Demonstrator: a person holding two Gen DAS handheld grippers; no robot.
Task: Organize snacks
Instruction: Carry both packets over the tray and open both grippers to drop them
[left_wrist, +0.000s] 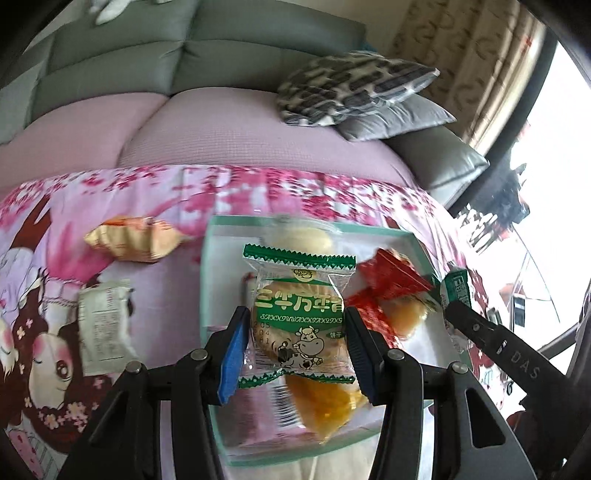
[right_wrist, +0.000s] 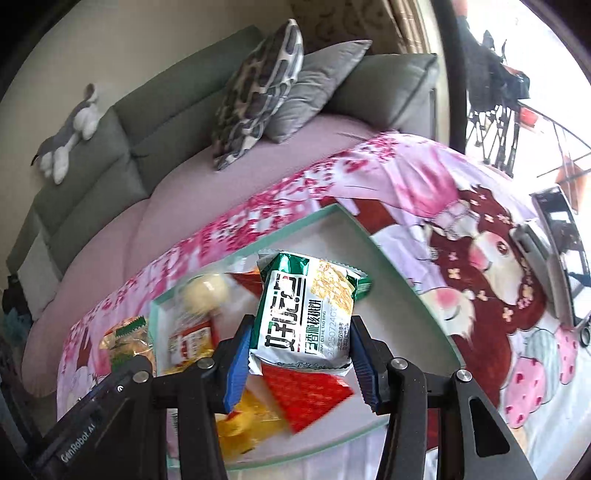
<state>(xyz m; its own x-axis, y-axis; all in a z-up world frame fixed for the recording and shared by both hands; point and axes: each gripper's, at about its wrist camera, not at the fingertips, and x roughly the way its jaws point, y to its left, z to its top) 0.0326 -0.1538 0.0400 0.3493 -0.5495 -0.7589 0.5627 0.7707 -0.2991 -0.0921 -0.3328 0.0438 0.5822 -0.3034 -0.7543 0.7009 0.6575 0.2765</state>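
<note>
My left gripper (left_wrist: 295, 350) is shut on a clear biscuit packet with green trim and a cartoon cow (left_wrist: 300, 317), held above a white box with a green rim (left_wrist: 419, 243). The box holds red packets (left_wrist: 395, 277), a yellow packet (left_wrist: 325, 406) and a pale round bun (left_wrist: 299, 238). My right gripper (right_wrist: 301, 354) is shut on a green and white biscuit packet (right_wrist: 306, 314), held over the same box (right_wrist: 399, 280), above a red packet (right_wrist: 306, 391). The right gripper's arm (left_wrist: 495, 339) shows at the right edge of the box in the left wrist view.
The box lies on a pink cartoon-print cloth (left_wrist: 155, 280). Left of it lie an orange-gold packet (left_wrist: 133, 240) and a white packet (left_wrist: 105, 325). Behind is a pink-covered grey sofa (right_wrist: 110, 147) with patterned and grey cushions (right_wrist: 258, 88). A window is at the right.
</note>
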